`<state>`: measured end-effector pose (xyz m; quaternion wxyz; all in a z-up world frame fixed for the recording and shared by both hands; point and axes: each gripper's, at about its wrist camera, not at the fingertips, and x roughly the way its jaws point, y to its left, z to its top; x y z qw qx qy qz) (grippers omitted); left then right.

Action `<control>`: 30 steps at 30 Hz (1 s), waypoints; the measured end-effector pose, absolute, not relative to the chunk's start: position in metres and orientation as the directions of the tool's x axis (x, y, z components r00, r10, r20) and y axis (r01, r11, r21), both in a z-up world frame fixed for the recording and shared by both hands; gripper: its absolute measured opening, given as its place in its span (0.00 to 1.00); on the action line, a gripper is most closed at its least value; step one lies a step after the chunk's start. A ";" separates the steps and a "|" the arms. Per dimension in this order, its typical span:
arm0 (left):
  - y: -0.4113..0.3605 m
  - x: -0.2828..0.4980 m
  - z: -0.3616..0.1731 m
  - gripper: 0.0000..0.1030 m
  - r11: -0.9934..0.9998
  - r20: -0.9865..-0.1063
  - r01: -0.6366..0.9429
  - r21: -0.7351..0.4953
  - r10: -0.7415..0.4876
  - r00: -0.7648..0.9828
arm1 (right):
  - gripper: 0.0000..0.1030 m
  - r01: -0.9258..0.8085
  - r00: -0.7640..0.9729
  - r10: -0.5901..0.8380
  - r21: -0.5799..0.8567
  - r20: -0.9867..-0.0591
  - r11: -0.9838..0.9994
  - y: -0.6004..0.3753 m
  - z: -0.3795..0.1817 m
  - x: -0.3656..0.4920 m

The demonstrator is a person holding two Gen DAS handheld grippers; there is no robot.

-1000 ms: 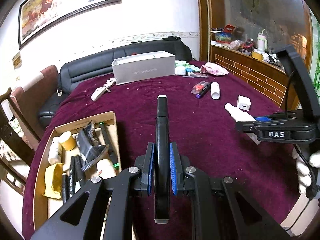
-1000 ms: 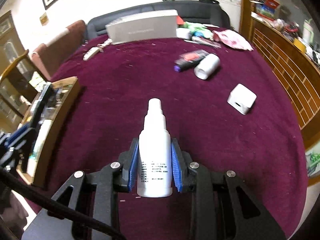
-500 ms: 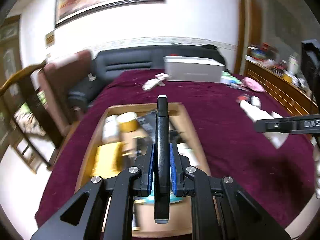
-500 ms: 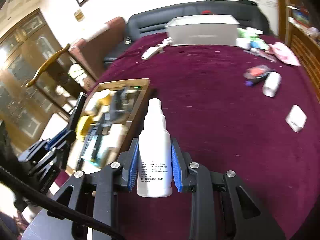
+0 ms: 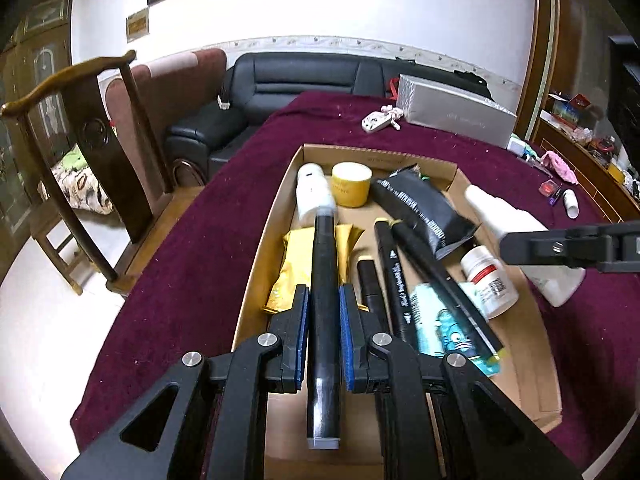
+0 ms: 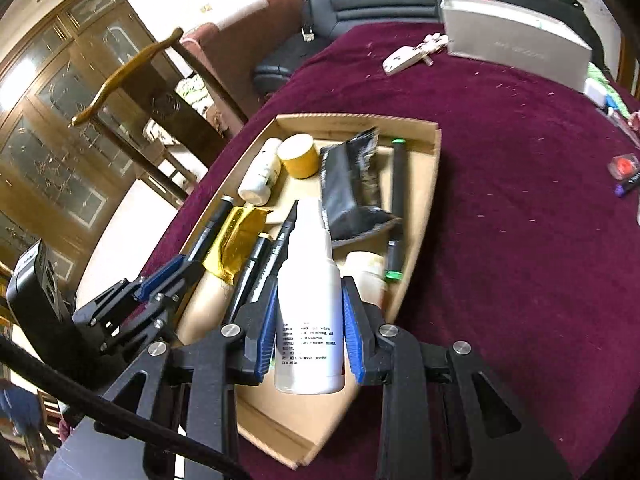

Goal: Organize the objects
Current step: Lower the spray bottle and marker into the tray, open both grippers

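My left gripper [image 5: 323, 334] clamps a black pen [image 5: 323, 280], my right gripper [image 6: 310, 338] a white bottle [image 6: 310, 300]; the cardboard tray [image 6: 420, 184], its near corner cut off at 6 o'clock, lies beneath.

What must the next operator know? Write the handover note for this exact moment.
Left gripper: shut on the black marker, held over the cardboard tray.
Right gripper: shut on the white spray bottle, also over the tray.
Already in the tray: yellow jar, white bottle, black pouch, gold packet, more markers, pill bottle.
Left: release both items into the tray, then fetch what remains on the maroon cloth, such as the red and purple items.
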<state>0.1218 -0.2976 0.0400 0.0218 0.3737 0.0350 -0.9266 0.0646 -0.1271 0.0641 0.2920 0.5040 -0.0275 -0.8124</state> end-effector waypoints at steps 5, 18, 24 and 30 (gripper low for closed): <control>-0.300 0.119 0.032 0.12 -0.996 -0.706 0.058 -0.062 0.002 -0.708 | 0.27 0.439 -0.318 -0.477 0.319 -0.820 -0.840 -0.153 0.054 0.042; -0.307 0.121 0.044 0.14 -0.990 -0.671 0.037 -0.134 0.063 -0.739 | 0.27 0.409 -0.323 -0.447 0.303 -0.834 -0.861 -0.192 0.036 -0.003; -0.306 0.125 0.061 0.44 -0.984 -0.634 0.025 -0.179 0.096 -0.767 | 0.28 0.378 -0.312 -0.490 0.367 -0.814 -0.850 -0.184 0.032 -0.005; -0.295 0.131 0.075 0.44 -0.981 -0.609 -0.004 -0.193 0.123 -0.784 | 0.34 0.389 -0.392 -0.505 0.359 -0.769 -0.849 -0.155 0.059 0.006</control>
